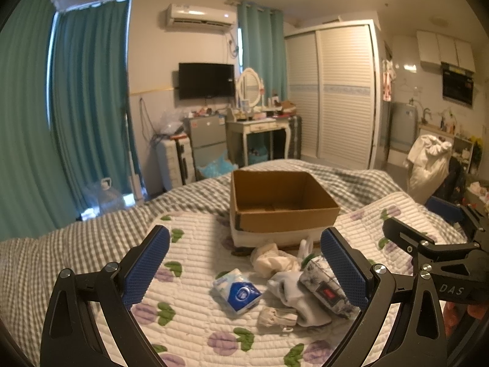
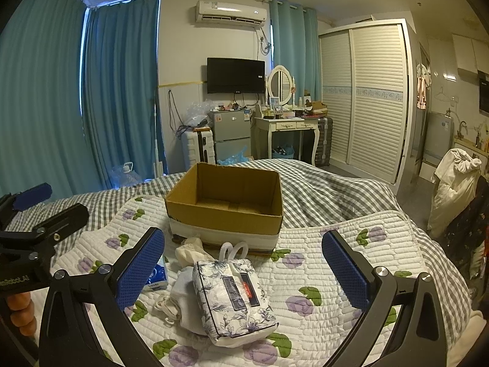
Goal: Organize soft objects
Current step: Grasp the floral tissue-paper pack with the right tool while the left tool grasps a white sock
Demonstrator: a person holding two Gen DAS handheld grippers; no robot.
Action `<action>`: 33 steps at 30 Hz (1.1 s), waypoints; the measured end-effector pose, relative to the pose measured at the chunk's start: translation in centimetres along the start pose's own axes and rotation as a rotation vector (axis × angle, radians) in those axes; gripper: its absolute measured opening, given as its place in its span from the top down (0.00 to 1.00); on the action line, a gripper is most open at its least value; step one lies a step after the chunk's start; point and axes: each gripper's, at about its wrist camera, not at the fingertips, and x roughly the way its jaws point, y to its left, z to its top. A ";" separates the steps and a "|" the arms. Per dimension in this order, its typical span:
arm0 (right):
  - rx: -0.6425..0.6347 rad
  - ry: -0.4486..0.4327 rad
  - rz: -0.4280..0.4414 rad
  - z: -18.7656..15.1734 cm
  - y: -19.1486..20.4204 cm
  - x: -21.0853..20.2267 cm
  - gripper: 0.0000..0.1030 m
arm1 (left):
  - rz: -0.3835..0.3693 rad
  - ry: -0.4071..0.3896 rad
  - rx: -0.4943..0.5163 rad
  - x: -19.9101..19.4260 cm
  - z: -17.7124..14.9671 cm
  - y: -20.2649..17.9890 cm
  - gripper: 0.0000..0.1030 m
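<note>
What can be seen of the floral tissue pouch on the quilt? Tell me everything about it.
The floral tissue pouch is a soft, padded rectangular cover, white with blue-grey flower print and dark piping along its edges. A dark label patch and a small red tag sit on its top face, and a white loop handle sticks out of its far end, toward the cardboard box. It lies flat on the quilt, resting partly on white cloth at its left side. Neither gripper touches it.

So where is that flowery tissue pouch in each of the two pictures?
Left wrist view: flowery tissue pouch lies lower right of centre, against the right blue finger.
Right wrist view: it lies low, near the centre, between the fingers.
Shared landmark: the cardboard box behind it.
</note>
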 end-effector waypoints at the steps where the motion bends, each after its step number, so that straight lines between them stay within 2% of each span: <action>1: -0.003 0.012 -0.002 -0.1 0.0 0.3 0.00 | 0.005 0.013 0.002 0.2 -0.2 0.0 0.01; 8: -0.072 0.165 0.021 -3.3 0.4 4.4 0.00 | 0.065 0.132 0.020 3.5 -3.2 -0.4 0.01; 15: -0.066 0.322 0.016 -7.3 -0.5 9.3 0.00 | 0.064 0.263 0.013 7.0 -6.3 -0.8 0.01; 23: -0.006 0.415 0.097 -9.0 -1.1 11.9 0.01 | 0.061 0.304 0.012 8.2 -6.9 -1.2 0.01; 24: -0.008 0.432 0.111 -9.2 -0.9 12.3 0.02 | 0.060 0.303 0.013 8.3 -7.0 -1.2 0.01; 26: -0.016 0.457 0.134 -9.9 -0.3 12.7 0.15 | 0.059 0.299 0.018 8.4 -7.0 -1.4 0.01; 27: -0.014 0.460 0.135 -10.0 -0.2 12.7 0.15 | 0.060 0.298 0.020 8.5 -7.1 -1.4 0.01; 29: -0.001 0.447 0.147 -9.8 -0.4 12.3 0.29 | 0.058 0.298 0.023 8.5 -7.1 -1.6 0.01; 33: 0.016 0.384 0.096 -8.2 -1.7 10.4 0.32 | 0.046 0.298 0.040 8.4 -7.2 -2.5 0.01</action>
